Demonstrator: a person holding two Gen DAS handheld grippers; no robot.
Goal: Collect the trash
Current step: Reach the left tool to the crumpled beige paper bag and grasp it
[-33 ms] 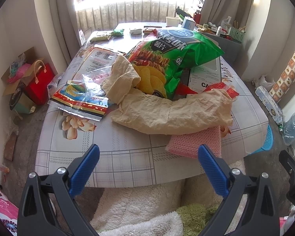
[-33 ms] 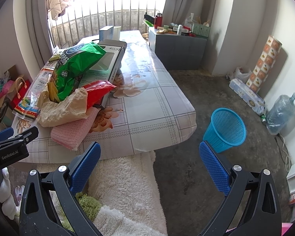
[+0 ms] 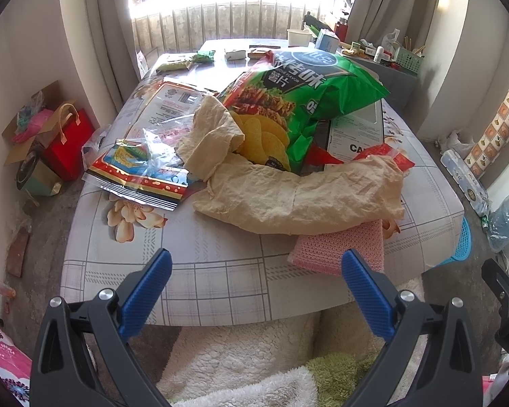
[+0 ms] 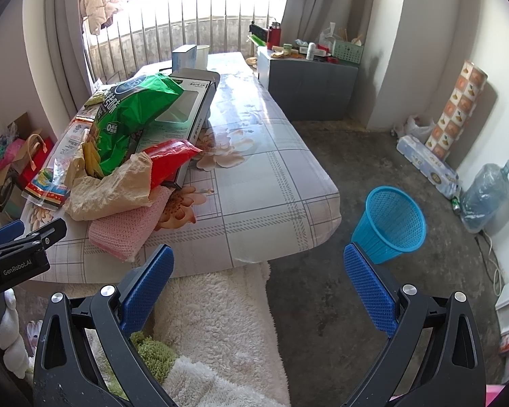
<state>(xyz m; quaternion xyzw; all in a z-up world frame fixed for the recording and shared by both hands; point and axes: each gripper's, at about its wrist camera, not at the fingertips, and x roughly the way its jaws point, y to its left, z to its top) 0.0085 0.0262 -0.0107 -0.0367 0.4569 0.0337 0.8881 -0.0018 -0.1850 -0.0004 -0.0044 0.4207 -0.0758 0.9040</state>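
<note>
A heap of trash lies on the low table (image 3: 220, 271): a green chip bag (image 3: 308, 95), crumpled tan paper (image 3: 288, 193), a red wrapper (image 3: 393, 156) and a colourful foil wrapper (image 3: 142, 173) under clear plastic. A pink knitted cloth (image 3: 339, 247) sits at the near edge. My left gripper (image 3: 256, 257) hangs open in front of the table edge, holding nothing. My right gripper (image 4: 257, 251) is open and empty too, off the table's near right corner. On the floor to the right stands a blue mesh bin (image 4: 390, 224). The same chip bag (image 4: 135, 108) and tan paper (image 4: 112, 186) show at left.
A flat printed box (image 4: 186, 112) lies under the chip bag. A fluffy white rug (image 4: 213, 322) spreads below both grippers. A red gift bag (image 3: 68, 139) stands left of the table. A water jug (image 4: 485, 196) and grey cabinet (image 4: 308, 84) line the right and far side.
</note>
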